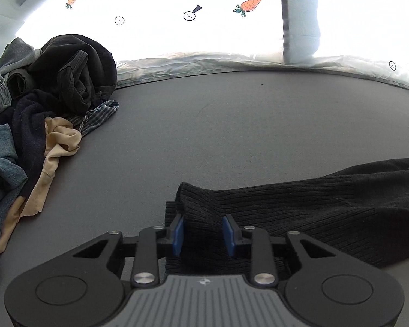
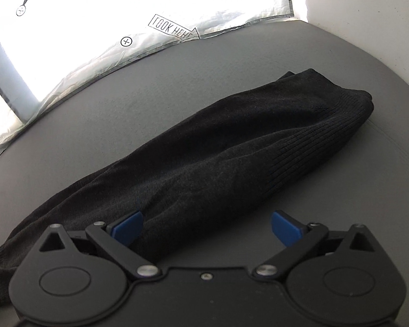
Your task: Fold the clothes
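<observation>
Black ribbed knit garment [image 2: 231,147] lay as long bundle on grey table [image 1: 204,125]. Left gripper [image 1: 203,235] sat at its end, fabric between blue pads, fingers apart. Right gripper [image 2: 207,229] spread wide over garment's near edge. Pile of unfolded clothes [image 1: 41,114] lay at left, well apart.

Open grey tabletop [image 1: 218,125] ahead; heaped clothes pile [image 1: 41,103] blocking the left, black ribbed garment [image 2: 231,147] sprawled across the near right.

Clothes pile [image 1: 35,114] cut off at left frame edge. Black ribbed garment [image 1: 327,209] runs off right edge; near end hidden under left gripper [image 1: 204,234].
</observation>
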Motion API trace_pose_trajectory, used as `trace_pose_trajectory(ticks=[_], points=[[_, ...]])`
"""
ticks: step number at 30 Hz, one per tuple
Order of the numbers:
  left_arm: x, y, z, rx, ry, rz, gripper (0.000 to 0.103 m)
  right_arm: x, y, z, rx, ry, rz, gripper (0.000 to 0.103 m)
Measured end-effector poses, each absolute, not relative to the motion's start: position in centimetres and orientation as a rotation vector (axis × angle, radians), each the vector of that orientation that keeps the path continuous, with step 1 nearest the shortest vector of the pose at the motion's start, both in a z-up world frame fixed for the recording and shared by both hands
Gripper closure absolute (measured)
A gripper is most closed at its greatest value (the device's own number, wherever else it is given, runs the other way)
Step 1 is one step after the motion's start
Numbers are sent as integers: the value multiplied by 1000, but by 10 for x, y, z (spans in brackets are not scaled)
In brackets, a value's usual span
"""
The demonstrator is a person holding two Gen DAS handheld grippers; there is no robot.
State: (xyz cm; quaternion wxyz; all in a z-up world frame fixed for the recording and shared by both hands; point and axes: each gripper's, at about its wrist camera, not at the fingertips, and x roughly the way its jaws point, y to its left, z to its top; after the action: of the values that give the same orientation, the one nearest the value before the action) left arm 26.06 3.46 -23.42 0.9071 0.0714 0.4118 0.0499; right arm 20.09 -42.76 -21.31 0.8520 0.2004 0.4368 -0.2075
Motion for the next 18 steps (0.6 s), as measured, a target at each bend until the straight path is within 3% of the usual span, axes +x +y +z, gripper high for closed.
trace_pose_trajectory(ticks=[3, 9, 11, 14, 18], points=[[255, 32, -217, 95, 845, 150, 93, 201, -429, -211, 411, 917, -446, 1], [236, 42, -159, -62, 803, 279, 92, 207, -431, -208, 378, 920, -422, 1], [241, 47, -167, -50, 810, 318, 86, 210, -431, -208, 365, 923, -407, 1], [262, 55, -211, 60, 932, 461, 86, 218, -427, -209, 330, 932, -355, 1], [256, 77, -218, -96, 969, 528, 83, 221, -408, -203, 182, 920, -275, 1]])
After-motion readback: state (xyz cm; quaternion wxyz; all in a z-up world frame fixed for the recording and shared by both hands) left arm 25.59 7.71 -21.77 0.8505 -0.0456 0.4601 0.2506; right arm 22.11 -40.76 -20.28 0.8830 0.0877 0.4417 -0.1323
